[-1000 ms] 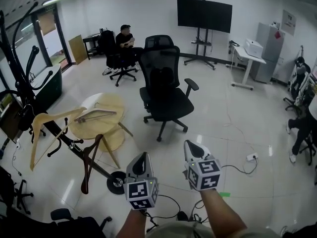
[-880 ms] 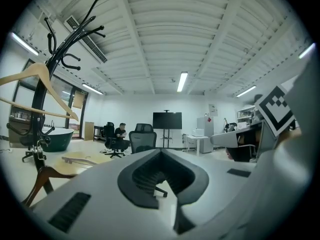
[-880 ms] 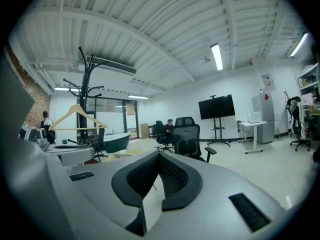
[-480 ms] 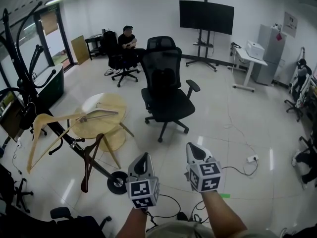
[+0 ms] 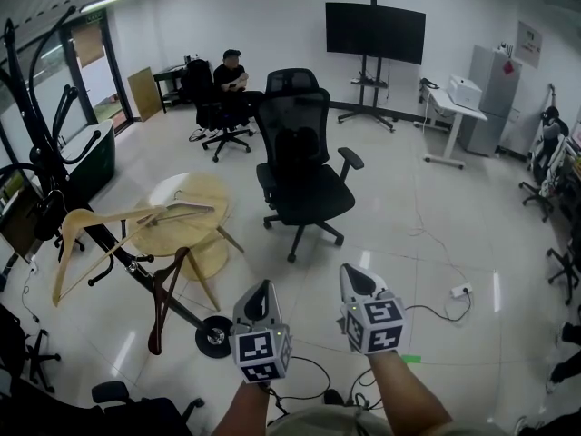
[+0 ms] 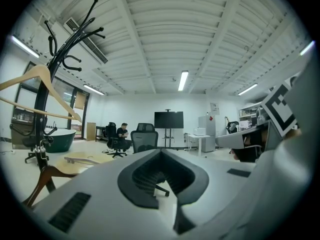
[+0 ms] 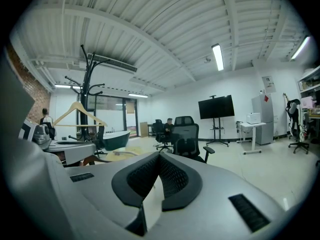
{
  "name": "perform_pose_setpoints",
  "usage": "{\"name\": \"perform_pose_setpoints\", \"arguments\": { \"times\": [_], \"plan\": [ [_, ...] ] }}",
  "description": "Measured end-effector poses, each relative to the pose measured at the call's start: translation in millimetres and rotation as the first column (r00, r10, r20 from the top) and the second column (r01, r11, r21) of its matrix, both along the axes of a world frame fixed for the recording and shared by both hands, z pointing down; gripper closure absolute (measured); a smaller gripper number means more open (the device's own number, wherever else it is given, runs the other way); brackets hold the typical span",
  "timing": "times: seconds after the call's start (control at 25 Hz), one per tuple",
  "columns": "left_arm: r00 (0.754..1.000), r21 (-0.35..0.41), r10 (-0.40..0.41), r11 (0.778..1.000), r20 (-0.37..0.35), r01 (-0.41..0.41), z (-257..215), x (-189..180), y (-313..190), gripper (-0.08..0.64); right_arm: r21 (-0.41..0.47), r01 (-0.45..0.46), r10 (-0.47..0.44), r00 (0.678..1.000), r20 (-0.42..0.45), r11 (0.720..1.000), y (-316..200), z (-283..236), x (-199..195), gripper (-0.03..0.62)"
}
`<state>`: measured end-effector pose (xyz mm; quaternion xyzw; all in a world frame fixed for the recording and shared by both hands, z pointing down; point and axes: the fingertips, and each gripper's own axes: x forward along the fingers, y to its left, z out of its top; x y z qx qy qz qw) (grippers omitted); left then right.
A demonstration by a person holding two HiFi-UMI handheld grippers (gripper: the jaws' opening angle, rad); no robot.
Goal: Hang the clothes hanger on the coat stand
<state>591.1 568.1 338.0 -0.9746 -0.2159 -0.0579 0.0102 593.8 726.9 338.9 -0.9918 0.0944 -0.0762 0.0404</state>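
Note:
A black coat stand rises at the left. A light wooden hanger hangs from one of its arms, and a dark brown hanger hangs lower down. Another light hanger lies on the round wooden table. My left gripper and right gripper are side by side at the bottom centre, both shut and empty, well right of the stand. The left gripper view shows the stand and its light hanger. The right gripper view shows the stand and hanger farther off.
A black office chair stands in front of me. The stand's round base is near my left gripper. Cables trail over the floor at right. A person sits at the back, beside a TV on a stand and a white desk.
The light hanger on the stand has swung slightly. A person at the right edge has moved out of view. Both grippers stay almost where they were, still shut.

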Motion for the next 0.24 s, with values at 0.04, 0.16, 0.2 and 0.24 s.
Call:
{"name": "perform_pose_setpoints", "arguments": {
  "times": [0.04,0.16,0.2,0.24],
  "plan": [
    [1.0,-0.002,0.001,1.0,-0.001,-0.001,0.5,-0.1,1.0,0.545,0.0,0.0,0.0,1.0,0.001,1.0,0.8,0.2,-0.4,0.592],
    [1.0,-0.007,0.002,1.0,-0.003,-0.002,0.0,1.0,3.5,0.545,-0.001,0.002,-0.002,1.0,0.001,1.0,3.1,-1.7,-0.2,0.592],
    [1.0,-0.007,0.001,1.0,-0.004,-0.001,-1.0,1.3,4.0,0.545,-0.001,0.003,-0.003,1.0,0.001,1.0,3.6,-2.4,0.0,0.592],
    [1.0,-0.007,0.0,1.0,-0.005,0.0,-2.2,1.6,4.5,0.545,-0.001,0.003,-0.003,1.0,0.001,1.0,4.2,-3.1,0.3,0.592]
  ]
}}
